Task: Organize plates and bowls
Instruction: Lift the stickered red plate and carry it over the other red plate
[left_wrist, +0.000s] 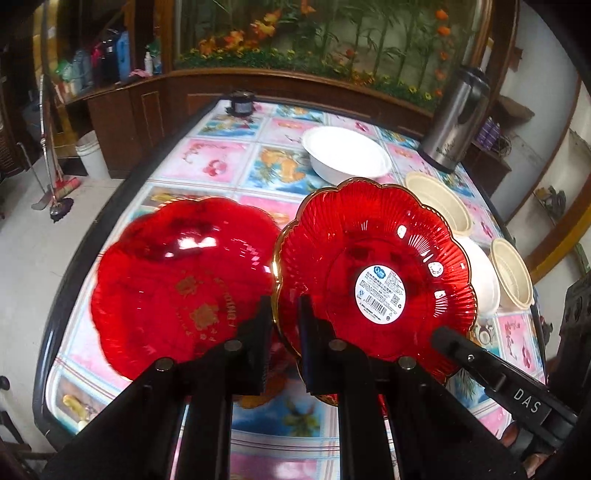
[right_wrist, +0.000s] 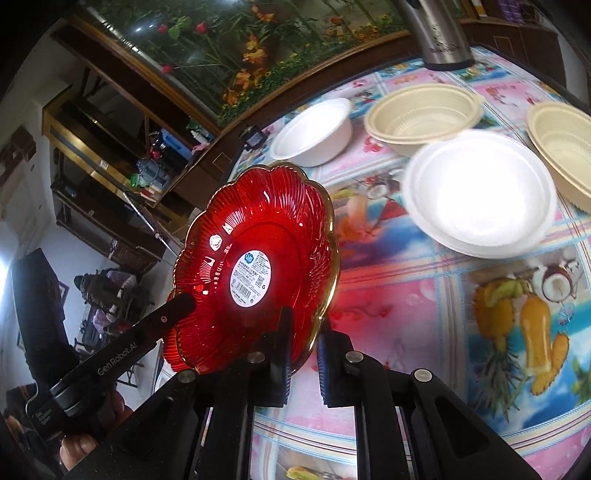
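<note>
A red scalloped plate with a gold rim and a white label is held tilted above the table. My left gripper is shut on its lower left rim. My right gripper is shut on the same plate at its lower right rim. A second red plate with gold characters lies flat on the table at the left. Two white bowls and two cream bowls sit on the table beyond.
The table has a bright fruit-print cover. A steel thermos stands at the far right corner and a small dark jar at the far edge. A wooden cabinet with flowers runs behind the table.
</note>
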